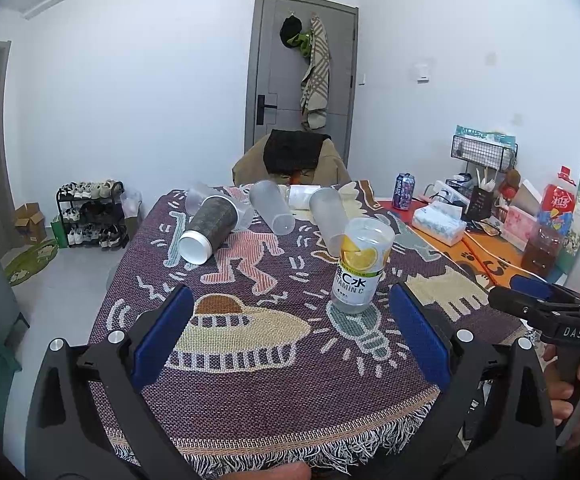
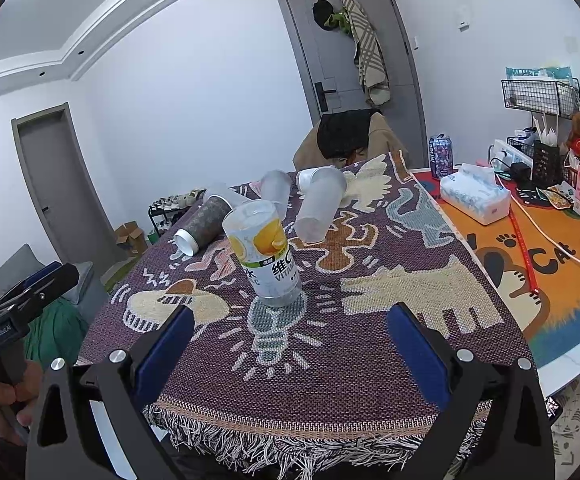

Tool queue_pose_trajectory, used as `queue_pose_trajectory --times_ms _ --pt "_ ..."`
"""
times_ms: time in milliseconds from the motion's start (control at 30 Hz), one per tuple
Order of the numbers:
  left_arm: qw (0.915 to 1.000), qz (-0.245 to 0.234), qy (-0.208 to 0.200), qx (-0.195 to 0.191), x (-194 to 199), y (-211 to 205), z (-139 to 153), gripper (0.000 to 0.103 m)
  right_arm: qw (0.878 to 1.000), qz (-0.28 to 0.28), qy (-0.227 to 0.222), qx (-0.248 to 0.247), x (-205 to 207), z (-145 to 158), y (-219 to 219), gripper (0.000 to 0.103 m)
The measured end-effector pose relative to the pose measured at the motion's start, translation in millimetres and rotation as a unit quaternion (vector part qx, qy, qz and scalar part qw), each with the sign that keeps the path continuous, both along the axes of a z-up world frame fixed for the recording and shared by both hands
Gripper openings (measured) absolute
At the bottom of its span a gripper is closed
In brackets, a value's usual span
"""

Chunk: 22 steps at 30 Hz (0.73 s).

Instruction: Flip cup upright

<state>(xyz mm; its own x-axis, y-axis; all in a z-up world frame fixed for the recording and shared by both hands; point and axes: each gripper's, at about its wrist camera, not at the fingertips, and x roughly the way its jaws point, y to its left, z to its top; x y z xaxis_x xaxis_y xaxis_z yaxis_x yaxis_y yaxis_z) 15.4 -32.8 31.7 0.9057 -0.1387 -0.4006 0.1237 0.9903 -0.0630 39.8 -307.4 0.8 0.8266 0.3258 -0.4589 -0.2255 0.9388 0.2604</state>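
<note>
A clear cup with a lemon "Vitamin C" label (image 1: 356, 266) stands upright on the patterned cloth (image 1: 250, 380), open end up; it also shows in the right wrist view (image 2: 268, 256). Behind it lie a dark brown cup with a white base (image 1: 210, 226) (image 2: 206, 222) and frosted clear cups (image 1: 272, 206) (image 1: 330, 214) (image 2: 320, 204) on their sides. My left gripper (image 1: 290, 324) is open and empty, short of the labelled cup. My right gripper (image 2: 290, 336) is open and empty, just in front of that cup.
A tissue box (image 2: 476, 198), a purple can (image 2: 441, 156), a wire rack (image 2: 540, 96) and boxes stand on the orange mat at the right. A chair with a jacket (image 1: 294, 160) is behind the table. A shoe rack (image 1: 90, 214) stands on the floor at left.
</note>
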Motion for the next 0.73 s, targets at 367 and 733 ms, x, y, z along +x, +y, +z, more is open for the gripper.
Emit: queue_pose_trajectory --times_ms 367,733 --pt "1.0000 0.002 -0.003 0.006 0.9 -1.3 -3.2 0.097 1.000 -0.001 0.003 0.000 1.4 -1.5 0.0 0.095" --pt "1.0000 -0.002 -0.003 0.004 4.4 -2.2 -12.7 0.097 1.000 0.006 0.009 0.002 10.5 -11.2 2.2 0.095"
